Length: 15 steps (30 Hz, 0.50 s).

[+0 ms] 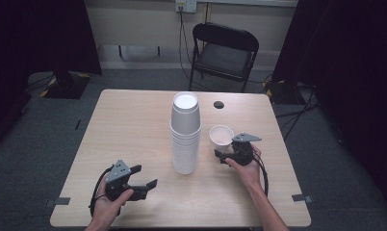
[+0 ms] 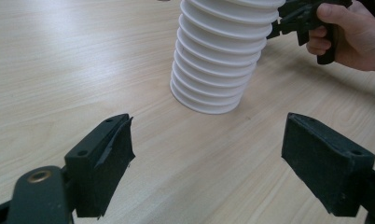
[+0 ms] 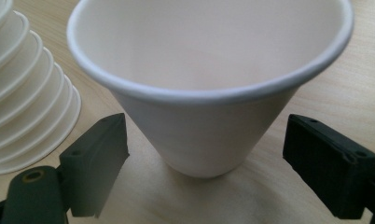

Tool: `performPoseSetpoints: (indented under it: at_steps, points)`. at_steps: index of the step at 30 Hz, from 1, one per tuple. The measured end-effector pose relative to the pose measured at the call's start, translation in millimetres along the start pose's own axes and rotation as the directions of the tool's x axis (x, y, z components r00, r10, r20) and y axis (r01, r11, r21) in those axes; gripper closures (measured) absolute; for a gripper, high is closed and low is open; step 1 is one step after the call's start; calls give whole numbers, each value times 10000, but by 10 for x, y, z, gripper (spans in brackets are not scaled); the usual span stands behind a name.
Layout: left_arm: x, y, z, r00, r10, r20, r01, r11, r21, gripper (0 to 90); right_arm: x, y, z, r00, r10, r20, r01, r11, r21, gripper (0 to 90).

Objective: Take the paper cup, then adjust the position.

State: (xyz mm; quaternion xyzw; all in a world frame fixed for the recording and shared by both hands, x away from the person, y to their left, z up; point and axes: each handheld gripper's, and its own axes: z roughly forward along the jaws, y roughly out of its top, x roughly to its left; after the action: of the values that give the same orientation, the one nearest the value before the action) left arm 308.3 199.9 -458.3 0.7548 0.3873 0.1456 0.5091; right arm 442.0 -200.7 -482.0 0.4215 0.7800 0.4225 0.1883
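White and upright, a single paper cup (image 3: 209, 88) stands on the wooden table (image 1: 134, 125) just right of the upside-down stack of cups (image 1: 185, 134), between the spread jaws of the right gripper (image 3: 206, 154), untouched. The left gripper (image 2: 206, 158) hangs open near the stack.

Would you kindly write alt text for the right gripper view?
A single upright white paper cup stands on the light wooden table between the open black jaws of the right claw, which do not touch it. The upside-down stack of white paper cups stands at left.
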Motion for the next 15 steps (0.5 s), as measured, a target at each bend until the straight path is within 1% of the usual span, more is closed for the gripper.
performPoseSetpoints:
  at_steps: [3, 5, 6, 13, 15]
  points:
    - [9, -1, -6, 10000, -44, -22, 44, 10000, 0, 161, 14, -9, -55, 9999, -58, -106, 59, 9999, 90, 138]
    - [17, 0, -10, 10000, -34, -57, 34, 10000, -14, 162, 28, -20, -110, 9999, -70, -140, 70, 10000, 49, 139]
    - [18, 1, -11, 10000, -84, -47, 84, 10000, -32, 162, 32, -24, -140, 9999, -95, -143, 96, 10000, 17, 139]
    - [40, 6, -17, 9998, -64, -165, 63, 10000, -55, 162, 55, -30, -397, 9996, -72, -279, 63, 9995, -297, 142]
    - [52, 6, -21, 9997, -136, -216, 134, 9999, -82, 163, 57, -31, -480, 9998, -30, -174, 22, 9990, -447, 143]
